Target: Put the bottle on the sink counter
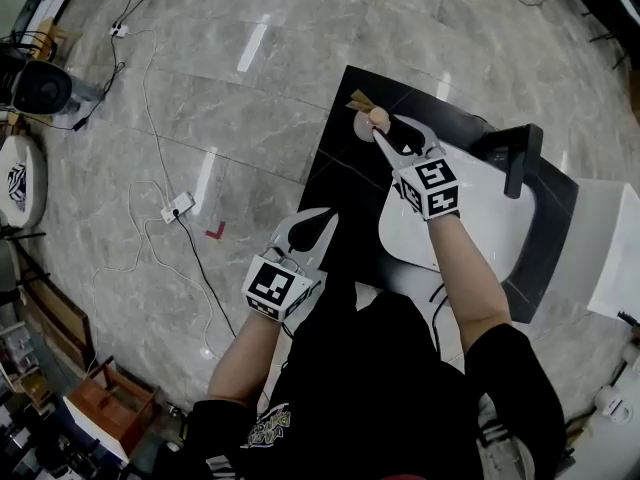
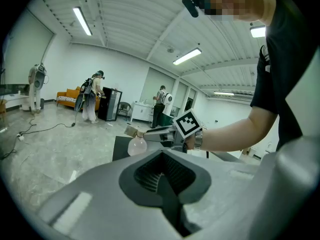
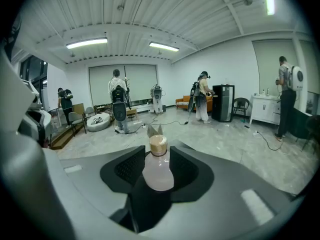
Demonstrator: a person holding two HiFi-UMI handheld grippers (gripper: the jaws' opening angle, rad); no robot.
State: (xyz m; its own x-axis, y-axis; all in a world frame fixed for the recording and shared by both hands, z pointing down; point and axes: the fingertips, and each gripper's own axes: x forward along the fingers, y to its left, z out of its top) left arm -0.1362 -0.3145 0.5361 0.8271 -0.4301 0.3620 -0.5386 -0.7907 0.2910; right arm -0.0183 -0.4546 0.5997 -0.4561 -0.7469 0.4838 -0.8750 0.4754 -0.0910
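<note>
Right claw (image 1: 385,136) holds bottle (image 3: 158,173) over counter (image 1: 343,173).

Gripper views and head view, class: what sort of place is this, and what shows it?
Probably a lab or test hall, not a home: strip lights on a bare ceiling, people wearing backpack rigs, and a power strip loose on the stone floor.

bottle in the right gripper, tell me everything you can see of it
The bottle is small, with a round, cloudy pale pink body like frosted glass or plastic, a short neck and a gold-tan cap with a tan tag beyond it. The right gripper is shut on its body, a pad on each side, cap pointing away from the person. It is over the far corner of the black counter; whether it touches the counter cannot be told.
</note>
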